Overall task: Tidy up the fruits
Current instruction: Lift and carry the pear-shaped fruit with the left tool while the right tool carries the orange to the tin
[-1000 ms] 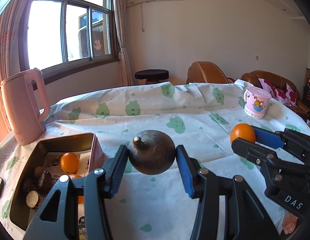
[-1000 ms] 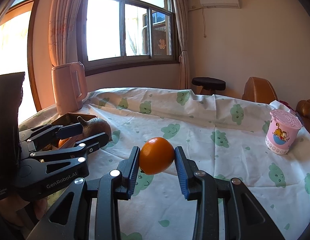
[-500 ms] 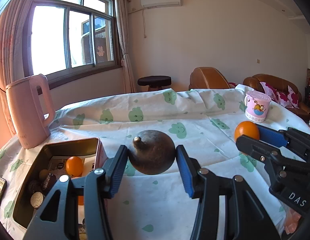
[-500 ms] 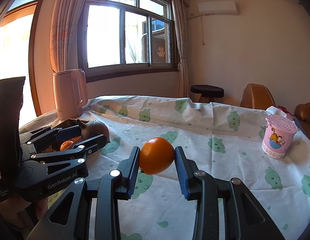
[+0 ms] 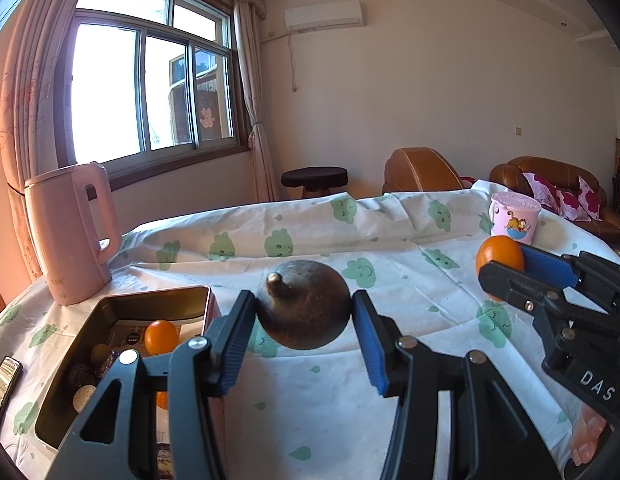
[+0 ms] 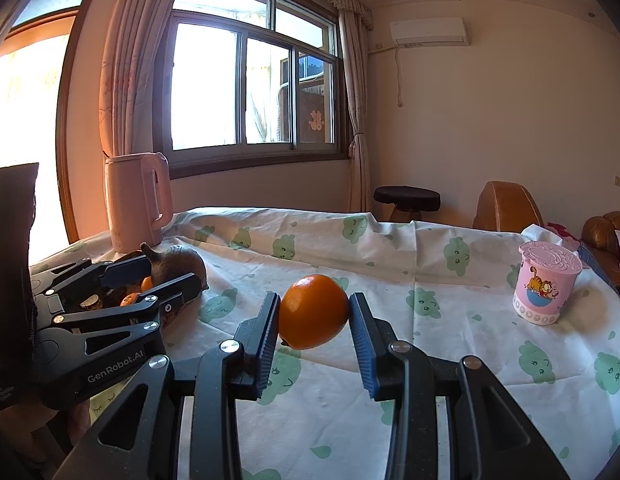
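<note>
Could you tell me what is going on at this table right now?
A person is sorting fruit with a pair of handheld tongs. The left tongs are shut on a dark brown, stemmed fruit, held above the tablecloth just right of the metal tin. The right tongs are shut on an orange, also held off the cloth. The tin already holds another orange and some small dark pieces. A pink kettle and a pink cup stand nearby.

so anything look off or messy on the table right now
Nothing spilled or damaged. The tablecloth is rumpled along its far edge, and a phone lies close to the near left table edge beside the tin.
</note>
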